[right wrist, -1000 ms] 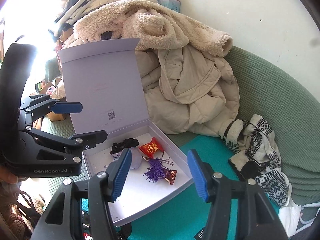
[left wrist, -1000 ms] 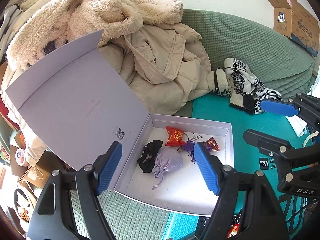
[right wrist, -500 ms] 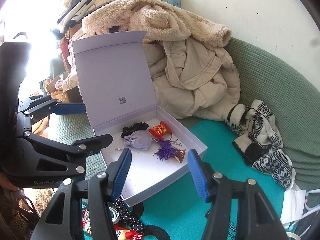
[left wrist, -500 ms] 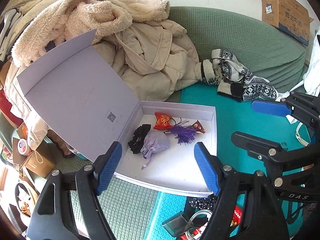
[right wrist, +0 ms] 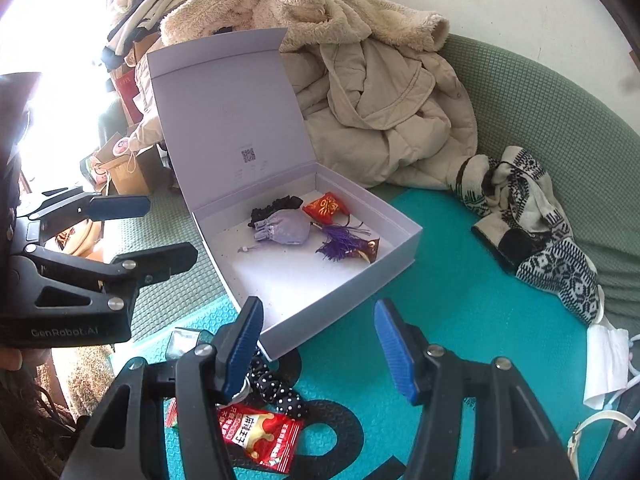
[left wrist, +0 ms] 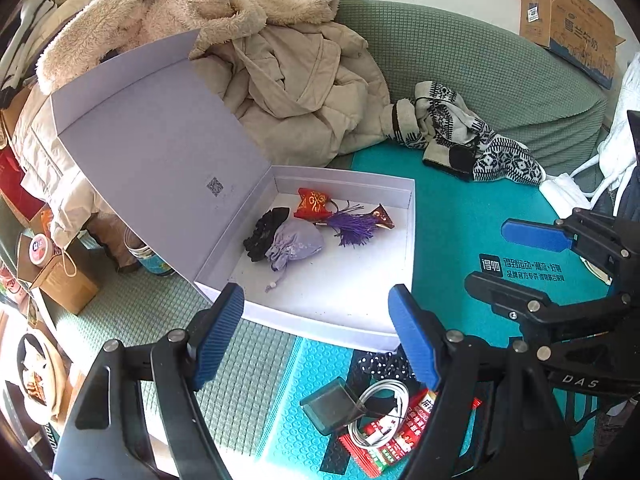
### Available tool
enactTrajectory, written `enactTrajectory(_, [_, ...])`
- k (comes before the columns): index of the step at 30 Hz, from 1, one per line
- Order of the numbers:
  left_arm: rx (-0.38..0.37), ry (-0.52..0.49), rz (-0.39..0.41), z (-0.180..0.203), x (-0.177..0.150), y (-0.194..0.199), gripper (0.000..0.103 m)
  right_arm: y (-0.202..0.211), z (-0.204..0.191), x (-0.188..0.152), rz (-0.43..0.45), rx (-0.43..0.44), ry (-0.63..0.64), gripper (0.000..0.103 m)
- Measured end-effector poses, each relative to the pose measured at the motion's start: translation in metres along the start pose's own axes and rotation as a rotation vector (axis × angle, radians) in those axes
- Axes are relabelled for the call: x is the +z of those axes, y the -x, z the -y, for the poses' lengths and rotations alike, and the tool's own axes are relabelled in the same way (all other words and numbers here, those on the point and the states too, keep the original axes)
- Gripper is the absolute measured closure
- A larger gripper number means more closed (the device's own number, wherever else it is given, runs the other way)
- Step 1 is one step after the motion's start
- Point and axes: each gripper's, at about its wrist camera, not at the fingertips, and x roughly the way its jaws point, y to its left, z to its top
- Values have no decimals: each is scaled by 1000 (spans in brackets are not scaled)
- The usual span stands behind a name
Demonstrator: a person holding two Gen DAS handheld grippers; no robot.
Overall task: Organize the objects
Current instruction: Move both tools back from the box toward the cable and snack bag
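Note:
A lilac box (left wrist: 320,326) lies on the teal mat with its lid (left wrist: 160,152) tilted up. Inside it are a red pouch (left wrist: 312,204), a black scrunchie (left wrist: 260,236), a lilac drawstring pouch (left wrist: 296,240) and a purple tassel (left wrist: 356,226). On the mat in front of the box lie a polka-dot scrunchie (right wrist: 276,390), a red snack packet (right wrist: 260,438), a white cable (left wrist: 380,408) and a small clear case (left wrist: 328,408). My left gripper (left wrist: 316,336) hovers open over the box's near edge. At the box's near corner my right gripper (right wrist: 318,340) is open too, holding nothing.
Beige coats (left wrist: 288,72) are heaped on the green sofa (left wrist: 460,64) behind the box. A black-and-white knit (left wrist: 472,140) lies to the right, and a cardboard carton (left wrist: 568,24) sits on the sofa back. Paper bags (left wrist: 60,276) stand on the floor at the left.
Both grippers have drawn back from the box and sunk a little. The box now looks farther off, and the loose things in front of it have come into view.

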Motion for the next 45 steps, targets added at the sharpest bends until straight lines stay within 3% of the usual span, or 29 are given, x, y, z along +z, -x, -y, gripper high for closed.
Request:
enactTrajectory(24, [-11,57,-91,-1,-71,-5,30,-27,-10,-76,-153,91,-17,44])
enactTrajectory(35, [-4,98,-168,-9,-87,-36,30,-51,-13,-81,-179,131,-6,44])
enactTrajectory(45, [-38,145,-235,-17,-97,-69,27,-77,-21,-77,-205,97,52,44])
